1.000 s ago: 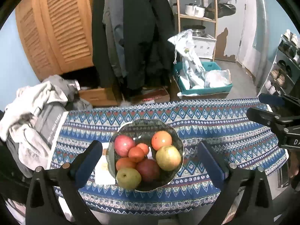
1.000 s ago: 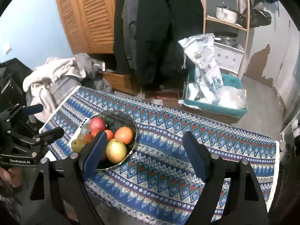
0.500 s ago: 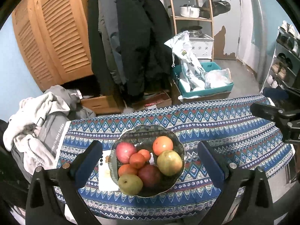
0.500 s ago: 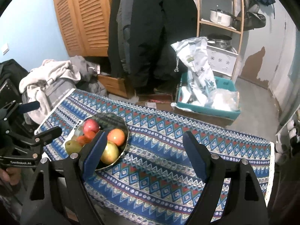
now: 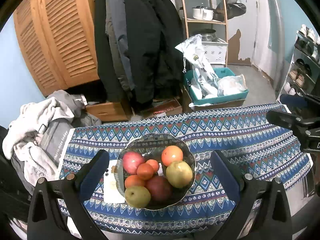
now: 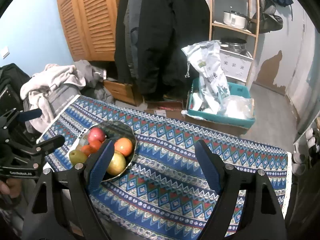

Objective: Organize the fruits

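Change: both cameras have pulled up and back since a second ago, so the fruit bowl sits lower and smaller between the fingers.
Left wrist view: left gripper [image 5: 160, 172] hangs with jaws wide apart and empty, the bowl [image 5: 188, 152] dead ahead between them, on the near left part of the patterned tablecloth [image 5: 250, 140]. A white phone [image 5: 111, 182] touches the bowl's left rim.
Nearest fruit: green pear [image 5: 137, 196] at the near rim, stem end up; yellow apple [image 5: 179, 173] right of it.
Right wrist view: right gripper [image 6: 154, 162] is also spread and empty; the bowl lies off its left finger, so the left gripper is better placed.
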Tool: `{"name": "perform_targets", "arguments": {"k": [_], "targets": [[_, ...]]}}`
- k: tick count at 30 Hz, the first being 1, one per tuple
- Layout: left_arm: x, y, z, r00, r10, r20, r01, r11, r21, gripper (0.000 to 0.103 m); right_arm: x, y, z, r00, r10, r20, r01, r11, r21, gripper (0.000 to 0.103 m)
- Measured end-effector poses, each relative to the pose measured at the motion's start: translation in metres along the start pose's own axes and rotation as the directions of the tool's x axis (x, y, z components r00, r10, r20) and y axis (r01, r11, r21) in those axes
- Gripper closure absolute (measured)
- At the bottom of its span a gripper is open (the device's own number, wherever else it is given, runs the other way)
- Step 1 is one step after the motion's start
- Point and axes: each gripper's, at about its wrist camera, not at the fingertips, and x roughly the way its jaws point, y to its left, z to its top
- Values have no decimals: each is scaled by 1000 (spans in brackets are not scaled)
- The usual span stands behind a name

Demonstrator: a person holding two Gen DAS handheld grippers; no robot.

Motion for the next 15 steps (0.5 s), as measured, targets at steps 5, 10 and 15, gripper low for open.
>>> {"name": "perform_targets", "arguments": {"k": [5,10,15], "targets": [[-1,-3,0,1000,1,0,-1,1000,15,1,0,1,0,1000,1,-2,-1,1000,-1,21],[-3,-6,0,1000,10,7,-11,1000,25,1,0,1,0,1000,-2,-4,2,1000,-5,21],[-3,-7,0,1000,16,3,-17,1000,22,1,0,1,0,1000,0,-5,0,1000,-5,21]]}}
